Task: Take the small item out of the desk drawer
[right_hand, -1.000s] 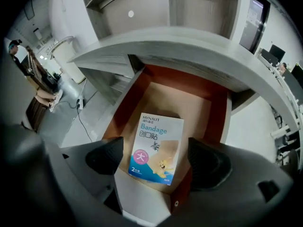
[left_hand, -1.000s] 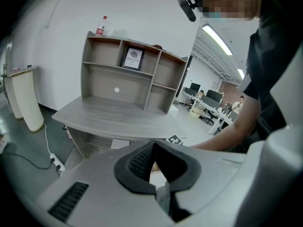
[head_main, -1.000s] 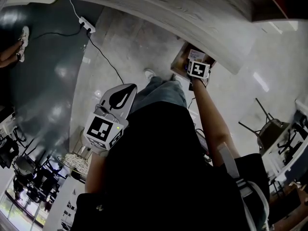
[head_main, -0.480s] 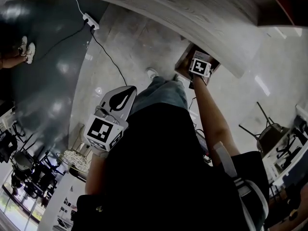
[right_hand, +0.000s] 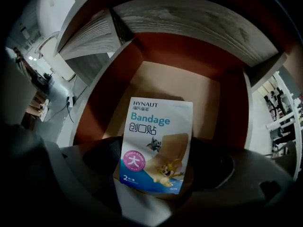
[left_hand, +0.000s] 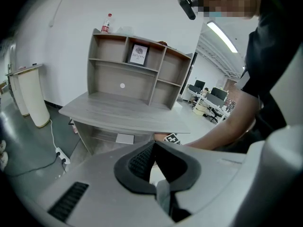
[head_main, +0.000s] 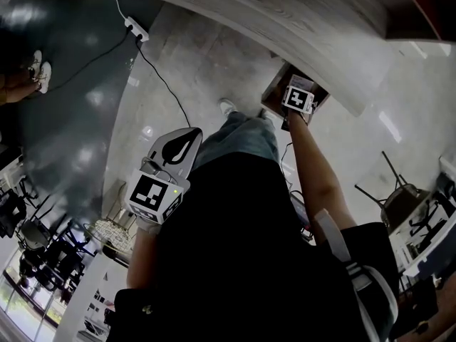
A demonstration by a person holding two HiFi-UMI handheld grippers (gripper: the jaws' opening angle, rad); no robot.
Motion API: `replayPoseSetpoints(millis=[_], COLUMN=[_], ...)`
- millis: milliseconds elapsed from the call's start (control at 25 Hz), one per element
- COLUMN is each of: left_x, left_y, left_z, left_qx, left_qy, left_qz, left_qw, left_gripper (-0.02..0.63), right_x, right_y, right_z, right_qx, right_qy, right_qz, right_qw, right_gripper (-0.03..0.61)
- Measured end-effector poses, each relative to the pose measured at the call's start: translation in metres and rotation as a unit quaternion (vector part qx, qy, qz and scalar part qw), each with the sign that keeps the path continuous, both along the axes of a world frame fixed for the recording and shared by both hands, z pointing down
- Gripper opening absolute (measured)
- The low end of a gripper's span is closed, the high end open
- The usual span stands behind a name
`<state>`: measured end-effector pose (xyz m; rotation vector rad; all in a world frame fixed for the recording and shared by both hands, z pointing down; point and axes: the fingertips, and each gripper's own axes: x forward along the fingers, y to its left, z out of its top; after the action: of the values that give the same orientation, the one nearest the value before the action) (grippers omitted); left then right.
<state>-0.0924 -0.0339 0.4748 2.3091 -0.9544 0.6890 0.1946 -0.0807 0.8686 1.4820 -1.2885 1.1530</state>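
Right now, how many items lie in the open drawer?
1: the bandage box, flat on the drawer floor. The drawer's near end is hidden and may hold more.

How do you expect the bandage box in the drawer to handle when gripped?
The bandage box looks like thin card, so probably light and crushable. Lying flat in the drawer, it should slide, not roll.

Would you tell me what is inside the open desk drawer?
One flat bandage box lies on the tan floor of the drawer; nothing else shows. The floor beneath it is covered.
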Motion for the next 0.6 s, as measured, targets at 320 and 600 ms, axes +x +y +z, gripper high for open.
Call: replayPoseSetpoints(millis=[320,600], left_x=[0.006,0.015], left_y=[0.001,-0.001], left_z=[-0.003,-0.011], left_qx=[0.005,0.015], left_qy=[0.0,0.015], left_qz=[0.001,-0.013], left_qw=[1.0,0.9997], left_gripper=[0.009,0.009], right_x=[0.002,-0.012], right_y=[0.002,-0.006], right_z=[-0.005,-0.03], right_qx=[-0.018,-0.014], right_qy=[0.014,0.026], right_qz=[-0.009,-0.117], right_qw=[1.0,0.993], right_gripper=[0.422,0.422])
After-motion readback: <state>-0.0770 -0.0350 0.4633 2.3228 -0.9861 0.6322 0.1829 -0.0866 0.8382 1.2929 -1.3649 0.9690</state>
